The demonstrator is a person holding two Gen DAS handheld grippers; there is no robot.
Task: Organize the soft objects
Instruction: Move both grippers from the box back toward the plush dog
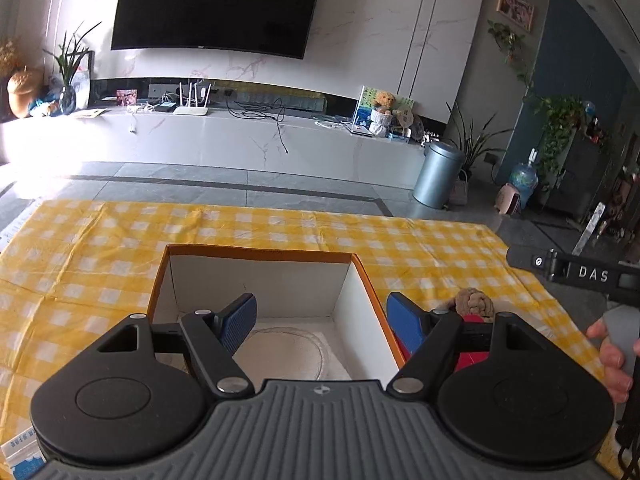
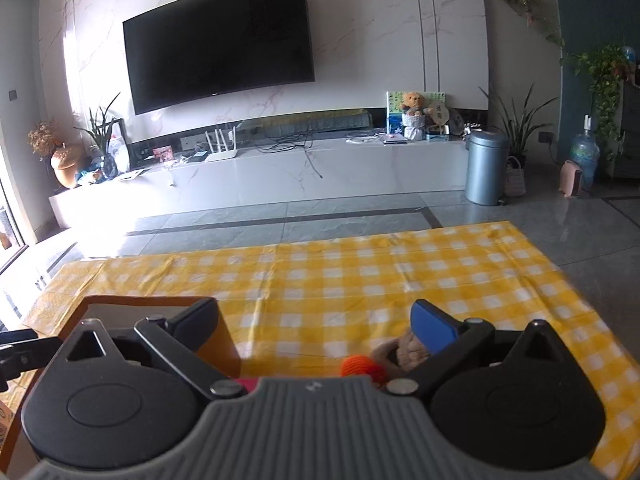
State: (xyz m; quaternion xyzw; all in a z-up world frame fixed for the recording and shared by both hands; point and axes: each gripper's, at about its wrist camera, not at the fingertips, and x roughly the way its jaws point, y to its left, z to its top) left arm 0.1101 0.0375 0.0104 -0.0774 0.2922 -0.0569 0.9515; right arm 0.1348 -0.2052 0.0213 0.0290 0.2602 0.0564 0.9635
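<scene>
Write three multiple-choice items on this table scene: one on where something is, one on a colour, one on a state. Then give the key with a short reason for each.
1. Where does the open orange-rimmed cardboard box stand relative to the tan knitted soft toy in the left wrist view?
A. To the toy's left
B. To the toy's right
C. On top of the toy

2. What colour is the checked tablecloth?
A. Green and white
B. Yellow and white
C. Red and black

3. How do the jaws of the left gripper stand?
A. Shut on the toy
B. Shut on the box rim
C. Wide apart, nothing pressed between them

Key: 1 A, the box's right wall lies left of the toy, which is outside it. 2 B, yellow and white squares cover the cloth. 3 C, the blue pads sit far apart, one over the box, one beyond its right wall.
</scene>
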